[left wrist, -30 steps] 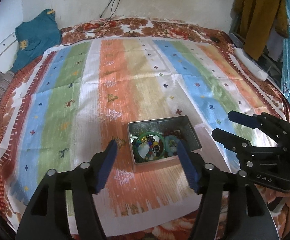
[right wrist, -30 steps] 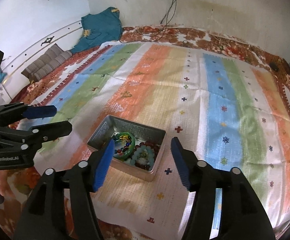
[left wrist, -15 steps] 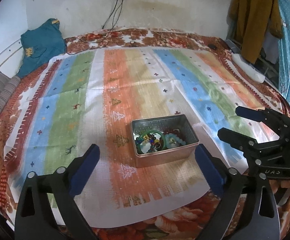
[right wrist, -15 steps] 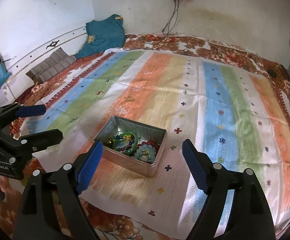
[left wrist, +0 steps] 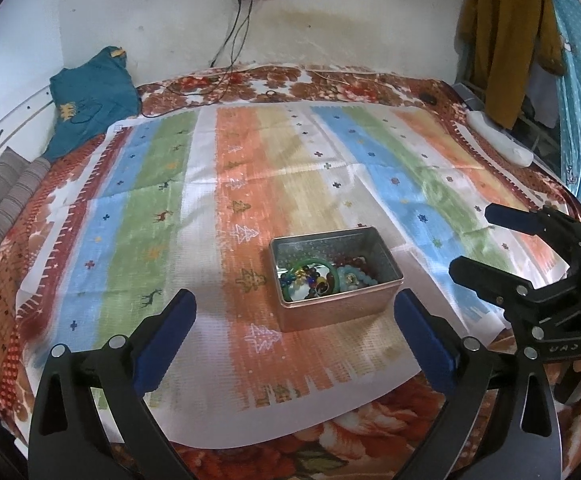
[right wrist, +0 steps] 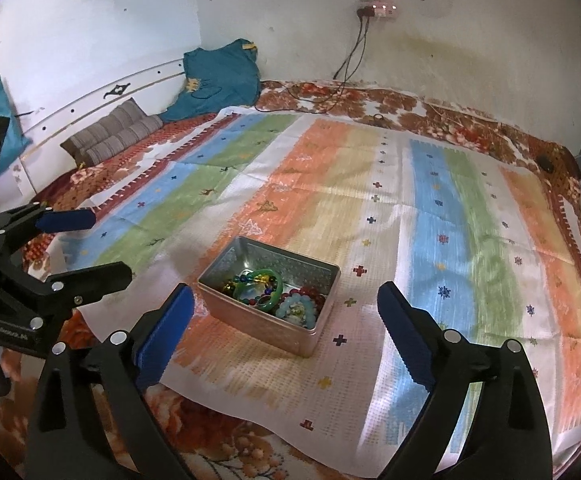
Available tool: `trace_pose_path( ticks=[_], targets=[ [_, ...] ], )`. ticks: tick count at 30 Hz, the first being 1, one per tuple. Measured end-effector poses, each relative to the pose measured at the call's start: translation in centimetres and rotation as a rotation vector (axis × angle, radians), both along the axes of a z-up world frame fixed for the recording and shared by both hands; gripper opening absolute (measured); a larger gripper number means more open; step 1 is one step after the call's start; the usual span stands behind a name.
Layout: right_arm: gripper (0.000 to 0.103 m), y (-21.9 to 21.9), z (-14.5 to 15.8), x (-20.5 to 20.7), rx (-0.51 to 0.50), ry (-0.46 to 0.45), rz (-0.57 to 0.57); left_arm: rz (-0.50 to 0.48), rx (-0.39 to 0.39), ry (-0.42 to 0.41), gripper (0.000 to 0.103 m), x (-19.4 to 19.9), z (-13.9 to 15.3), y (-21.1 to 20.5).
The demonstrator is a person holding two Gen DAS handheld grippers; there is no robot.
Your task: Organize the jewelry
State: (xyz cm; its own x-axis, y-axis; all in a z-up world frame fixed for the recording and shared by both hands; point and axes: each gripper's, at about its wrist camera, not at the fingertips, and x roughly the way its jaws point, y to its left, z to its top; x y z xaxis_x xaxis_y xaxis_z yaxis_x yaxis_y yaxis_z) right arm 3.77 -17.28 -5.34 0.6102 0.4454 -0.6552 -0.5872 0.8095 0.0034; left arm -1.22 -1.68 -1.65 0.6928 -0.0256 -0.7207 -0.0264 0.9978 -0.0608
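Metal tin (left wrist: 336, 276), rectangular, no lid on it, sits on the striped cloth (left wrist: 250, 184) over the bed, on the orange stripe toward the cloth's near edge. Inside, all heaped at one end: green bangle (left wrist: 310, 276) lying at a lean over a mix of coloured beads (left wrist: 304, 280), a pale blue-green bead bracelet (left wrist: 356, 278) beside it, and dark red beads (left wrist: 360, 260) toward the far wall. Rest of the tin floor is bare, shiny metal. From the right wrist view same contents: bangle (right wrist: 260, 286), pale bracelet (right wrist: 298, 308), red beads (right wrist: 308, 292), all toward the tin's (right wrist: 268, 292) right half.

Left gripper (left wrist: 294, 332) spread wide, blue pads well apart, nothing between them; it hovers short of the tin, near side, not touching. Right gripper (right wrist: 284, 326) likewise released, pads wide apart, empty, hovering just before the tin's near corner. Each gripper shows in the other's cam: right one (left wrist: 478, 236) off to the right of the tin, left one (right wrist: 98, 244) off to the left, both w/ jaws parted.

Around: teal garment (left wrist: 90, 100) and striped cushions (left wrist: 6, 192) at the bed's far left, charger cables (left wrist: 230, 52) down the wall, mustard garment (left wrist: 506, 40) hanging at right.
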Motion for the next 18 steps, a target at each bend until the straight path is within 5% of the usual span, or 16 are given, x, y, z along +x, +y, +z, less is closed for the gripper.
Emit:
trace_pose_path(
  ticks=[18],
  targets=[
    [0.095, -0.7, 0.4, -0.6, 0.042, -0.015, 0.004, -0.04, 0.037, -0.066, 0.097, -1.2, 0.8, -1.1]
  ],
)
